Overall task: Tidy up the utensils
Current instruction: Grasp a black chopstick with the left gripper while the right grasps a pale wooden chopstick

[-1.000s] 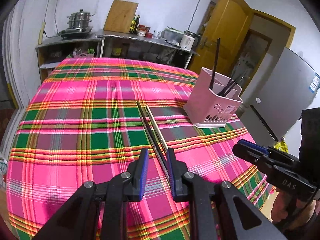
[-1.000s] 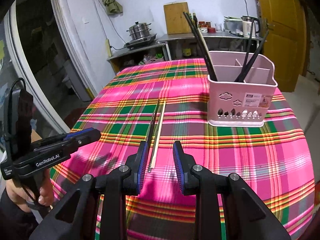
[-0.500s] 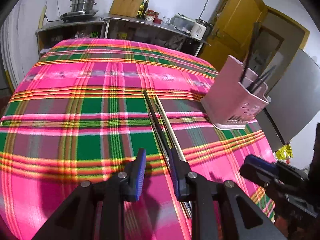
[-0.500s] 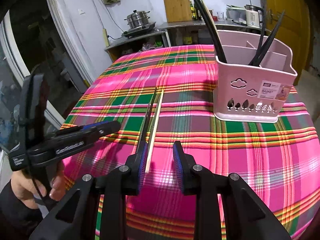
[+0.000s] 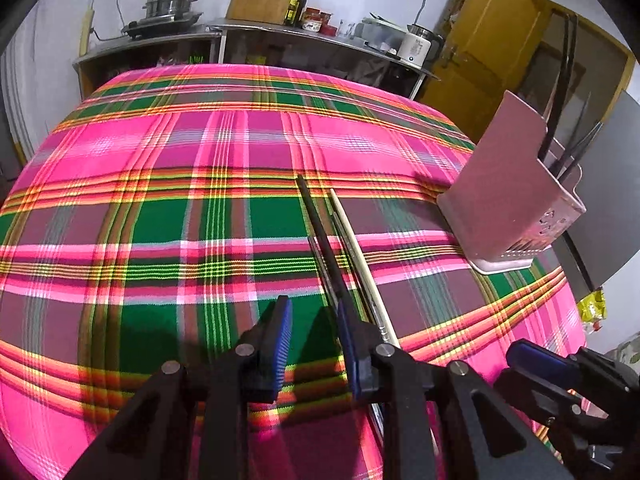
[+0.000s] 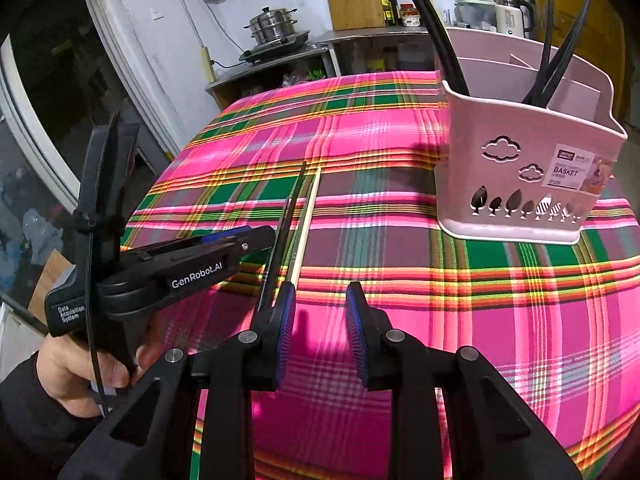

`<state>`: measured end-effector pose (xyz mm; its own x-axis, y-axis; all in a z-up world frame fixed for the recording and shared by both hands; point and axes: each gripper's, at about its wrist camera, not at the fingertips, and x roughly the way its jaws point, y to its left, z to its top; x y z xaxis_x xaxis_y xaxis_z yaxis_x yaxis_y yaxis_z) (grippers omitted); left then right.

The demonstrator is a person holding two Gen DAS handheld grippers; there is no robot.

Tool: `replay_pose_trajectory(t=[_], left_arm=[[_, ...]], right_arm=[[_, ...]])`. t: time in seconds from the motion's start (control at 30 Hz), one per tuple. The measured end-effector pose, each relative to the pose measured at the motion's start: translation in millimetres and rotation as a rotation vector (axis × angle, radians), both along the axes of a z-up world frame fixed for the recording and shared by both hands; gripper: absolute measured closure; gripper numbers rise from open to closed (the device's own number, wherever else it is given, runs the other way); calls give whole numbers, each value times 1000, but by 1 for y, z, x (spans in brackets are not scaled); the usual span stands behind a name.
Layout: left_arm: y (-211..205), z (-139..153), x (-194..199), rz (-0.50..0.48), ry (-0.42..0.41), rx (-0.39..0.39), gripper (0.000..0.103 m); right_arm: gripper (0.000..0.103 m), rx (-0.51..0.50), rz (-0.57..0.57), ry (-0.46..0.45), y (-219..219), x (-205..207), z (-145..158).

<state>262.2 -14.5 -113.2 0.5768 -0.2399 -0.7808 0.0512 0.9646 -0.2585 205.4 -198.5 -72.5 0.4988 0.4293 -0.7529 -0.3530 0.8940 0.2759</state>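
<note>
my right gripper [image 6: 320, 330]: jaws apart, low over tablecloth [image 6: 500, 320]
chopsticks [image 6: 298, 220]: flat, just ahead-left
left gripper [image 6: 240, 242]: at their left side
basket [image 6: 520, 184]: far right, upright

Chopsticks [image 5: 340, 256] side by side on tablecloth [image 5: 160, 216], basket [image 5: 508, 196] to their right, shelves [image 5: 256, 44] behind

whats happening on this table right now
A person holds a hand-held gripper in each hand, sorting chopsticks into a pink basket. The left hand-held gripper is open, low over the near ends of the black chopstick and pale chopstick lying on the plaid tablecloth. The right hand-held gripper hovers open, holding nothing.
</note>
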Motion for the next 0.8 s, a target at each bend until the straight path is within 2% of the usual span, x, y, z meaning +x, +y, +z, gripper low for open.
replay_pose_trajectory(t=[0.4, 0.7, 0.8], left_arm=[[-11, 2, 4, 30, -5, 88, 79], [-16, 3, 7, 28, -12, 123, 79], [-14, 2, 3, 28, -13, 118, 75]], right_arm=[[76, 14, -18, 0, -10, -7, 0], [76, 14, -25, -5, -11, -13, 3], [76, 13, -26, -7, -12, -14, 5]])
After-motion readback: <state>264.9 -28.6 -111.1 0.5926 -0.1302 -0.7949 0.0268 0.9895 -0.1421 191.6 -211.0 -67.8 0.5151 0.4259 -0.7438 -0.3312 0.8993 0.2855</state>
